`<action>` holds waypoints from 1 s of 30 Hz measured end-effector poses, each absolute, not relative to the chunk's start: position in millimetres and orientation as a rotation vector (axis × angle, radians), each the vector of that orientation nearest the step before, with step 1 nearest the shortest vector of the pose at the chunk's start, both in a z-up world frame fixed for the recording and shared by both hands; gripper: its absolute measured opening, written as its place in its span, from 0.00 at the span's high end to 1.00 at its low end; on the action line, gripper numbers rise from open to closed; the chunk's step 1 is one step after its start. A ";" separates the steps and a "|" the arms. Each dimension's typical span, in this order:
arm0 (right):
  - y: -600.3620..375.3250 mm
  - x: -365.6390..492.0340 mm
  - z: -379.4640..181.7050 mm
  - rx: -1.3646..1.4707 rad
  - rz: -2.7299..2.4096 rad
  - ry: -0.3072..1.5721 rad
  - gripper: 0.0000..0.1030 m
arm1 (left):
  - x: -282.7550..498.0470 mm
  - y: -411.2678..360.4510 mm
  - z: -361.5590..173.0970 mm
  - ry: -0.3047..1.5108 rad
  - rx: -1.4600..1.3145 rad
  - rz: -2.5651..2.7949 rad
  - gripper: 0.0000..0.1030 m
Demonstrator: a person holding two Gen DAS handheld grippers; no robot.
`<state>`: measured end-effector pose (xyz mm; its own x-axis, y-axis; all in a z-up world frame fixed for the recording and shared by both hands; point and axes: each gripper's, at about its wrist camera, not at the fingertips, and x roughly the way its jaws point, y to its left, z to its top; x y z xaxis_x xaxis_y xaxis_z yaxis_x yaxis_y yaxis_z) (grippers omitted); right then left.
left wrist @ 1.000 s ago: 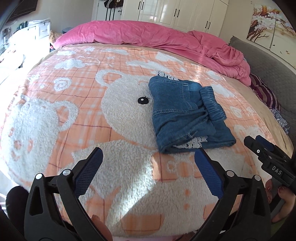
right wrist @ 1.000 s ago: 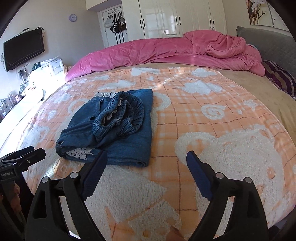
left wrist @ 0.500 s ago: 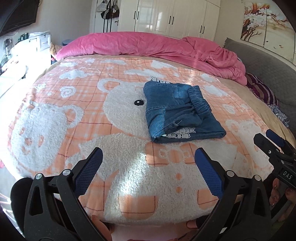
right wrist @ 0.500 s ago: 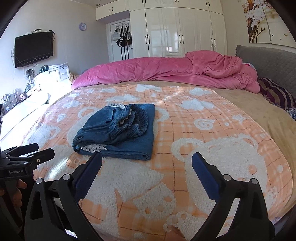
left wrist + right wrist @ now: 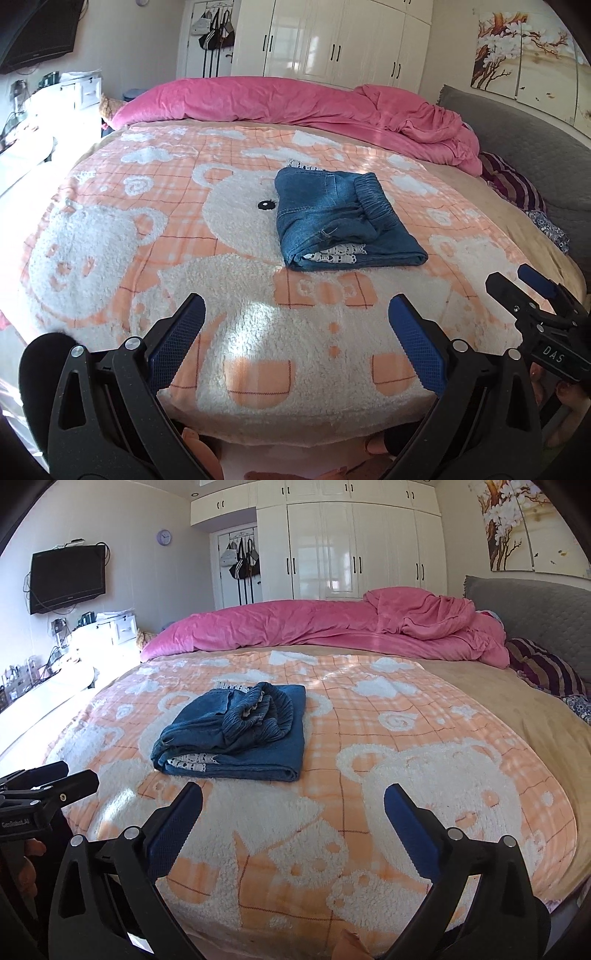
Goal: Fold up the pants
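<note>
Looking along both grippers, we see the folded denim pants (image 5: 343, 218) lying on the peach bear-print blanket (image 5: 147, 229) that covers the bed, roughly midway across it and well back from the near edge. They form a compact blue bundle with the gathered elastic waistband (image 5: 264, 716) on top and a strip of white lace trim (image 5: 336, 255) showing along the near fold. Our left gripper (image 5: 295, 325) stands wide with nothing between its blue pads (image 5: 415, 341), hanging over the near edge of the bed, apart from the pants. Our right gripper (image 5: 293, 806) has just been opening and now stands wide too, also empty (each gripper shows at the side of the other's view). A rumpled pink duvet (image 5: 332, 627) is heaped along the far edge of the bed, with a grey headboard (image 5: 535, 605) on the right and white wardrobes (image 5: 351, 550) behind.
</note>
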<state>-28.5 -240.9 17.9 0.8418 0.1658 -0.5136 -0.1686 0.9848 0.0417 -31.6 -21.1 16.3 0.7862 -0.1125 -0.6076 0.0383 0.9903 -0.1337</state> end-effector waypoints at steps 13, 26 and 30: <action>-234.7 -20.3 0.1 -0.018 0.184 0.609 0.04 | -23.9 -23.5 -0.8 0.716 -0.114 -0.068 0.09; -237.0 -18.4 -3.8 -0.012 0.176 0.623 0.04 | -21.1 -20.7 -3.6 0.733 -0.120 -0.051 0.09; -237.0 -18.3 -3.8 -0.011 0.175 0.625 0.04 | -20.9 -20.6 -3.9 0.734 -0.120 -0.052 0.09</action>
